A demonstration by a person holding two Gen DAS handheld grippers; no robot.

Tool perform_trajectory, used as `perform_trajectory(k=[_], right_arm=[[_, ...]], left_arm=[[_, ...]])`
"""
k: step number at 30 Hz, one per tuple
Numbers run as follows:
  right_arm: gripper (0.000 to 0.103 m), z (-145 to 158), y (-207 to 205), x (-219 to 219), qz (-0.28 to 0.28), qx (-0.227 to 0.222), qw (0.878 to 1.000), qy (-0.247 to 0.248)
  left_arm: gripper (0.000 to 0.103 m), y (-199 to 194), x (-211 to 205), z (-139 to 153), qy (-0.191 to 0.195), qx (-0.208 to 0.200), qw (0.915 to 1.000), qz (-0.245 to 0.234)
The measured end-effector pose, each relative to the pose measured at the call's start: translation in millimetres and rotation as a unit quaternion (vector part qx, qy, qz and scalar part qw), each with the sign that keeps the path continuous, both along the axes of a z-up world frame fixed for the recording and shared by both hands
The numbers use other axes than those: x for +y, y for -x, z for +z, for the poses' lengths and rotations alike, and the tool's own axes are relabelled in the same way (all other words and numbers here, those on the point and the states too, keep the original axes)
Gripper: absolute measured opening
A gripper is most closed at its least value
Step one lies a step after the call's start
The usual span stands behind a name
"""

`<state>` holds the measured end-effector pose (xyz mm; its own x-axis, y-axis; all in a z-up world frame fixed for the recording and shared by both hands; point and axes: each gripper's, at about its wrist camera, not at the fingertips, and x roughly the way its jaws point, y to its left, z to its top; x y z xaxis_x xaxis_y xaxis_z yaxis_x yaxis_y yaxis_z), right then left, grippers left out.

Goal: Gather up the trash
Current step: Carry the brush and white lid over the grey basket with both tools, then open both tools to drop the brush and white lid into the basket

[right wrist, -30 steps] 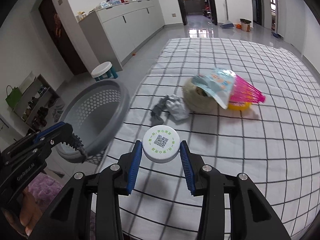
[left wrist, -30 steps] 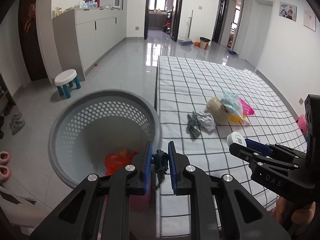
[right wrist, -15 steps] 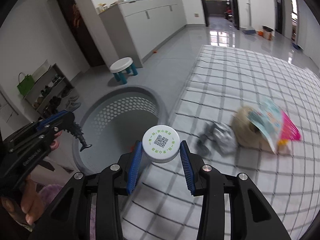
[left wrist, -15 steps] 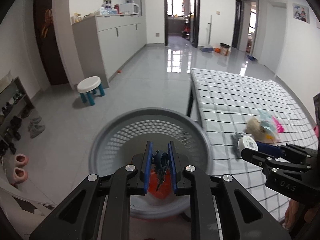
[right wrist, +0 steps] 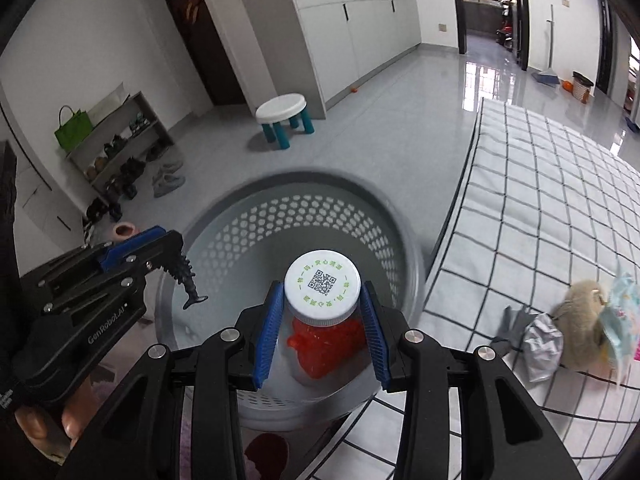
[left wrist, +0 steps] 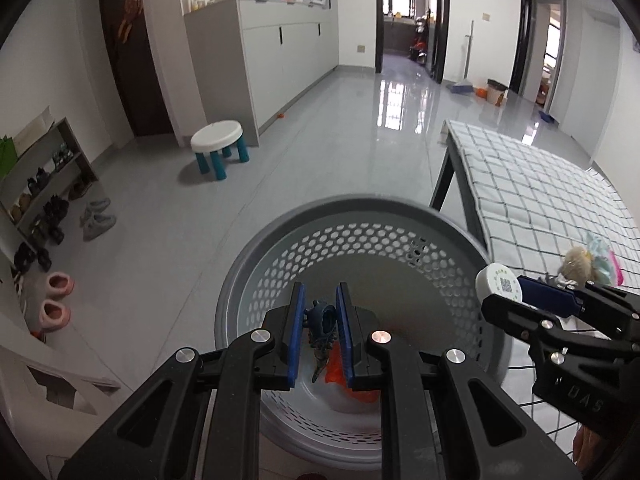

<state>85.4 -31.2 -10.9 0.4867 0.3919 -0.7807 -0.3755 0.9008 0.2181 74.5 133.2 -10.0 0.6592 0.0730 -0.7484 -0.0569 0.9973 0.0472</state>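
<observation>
Two pieces of trash are held over one grey perforated basket [left wrist: 360, 216] standing on the floor beside the table: a small dark ridged toy-like piece [left wrist: 320, 326] and a clear bottle with a white QR-coded cap [right wrist: 322, 284]. One orange crumpled item [left wrist: 340, 372] lies at the bottom of the basket. The left gripper [left wrist: 320, 336] reaches out above the basket's open mouth, its two blue-padded fingers clenched on the dark piece, which hangs down between them; in the right wrist view that piece dangles from the left gripper [right wrist: 176, 256] over the basket's left side. The right gripper [right wrist: 322, 320] points over the near right part of the basket, its two blue pads pressed against the bottle just under the cap, the bottle held with its cap towards the camera. Further out, on the table's checked cloth [right wrist: 540, 208], one cluster remains: a grey crumpled wrapper [right wrist: 536, 340], a beige fuzzy ball [right wrist: 576, 308] and a pale blue packet [right wrist: 618, 320], touching one another. One white stool with teal legs [left wrist: 218, 146] stands well apart on the floor.
</observation>
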Motion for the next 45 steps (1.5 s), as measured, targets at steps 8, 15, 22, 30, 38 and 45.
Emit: perform_trajectory(k=[8, 15, 22, 30, 38, 45], right_arm=[[0.038, -15.1, -9.5, -0.3, 0.004, 0.022, 1.0, -0.003], [0.038, -15.6, -11.3, -4.4, 0.003, 0.02, 1.0, -0.002], [0.055, -12.5, -8.2, -10.2, -0.006, 0.011, 1.0, -0.003], [0.055, -12.6, -6.9, -12.4, -0.008, 0.011, 1.0, -0.003], [0.055, -14.5, -7.2, -13.8, -0.01, 0.011, 1.0, -0.003], [0.055, -16.2, -7.2, -15.2, -0.011, 0.011, 1.0, -0.003]], left_arm=[[0.016, -3.1, 7.5, -13.1, 0.006, 0.02, 0.9997, 0.014], [0.018, -4.3, 13.2, -14.0, 0.009, 0.026, 0.9994, 0.022], [0.063, -1.9, 18.4, -8.3, 0.007, 0.012, 0.9993, 0.033], [0.07, -2.6, 19.9, -8.5, 0.006, 0.01, 0.9992, 0.038], [0.071, -4.7, 18.0, -9.1, 0.007, 0.009, 0.9992, 0.038], [0.073, -4.4, 17.7, -8.3, 0.007, 0.008, 0.9992, 0.04]])
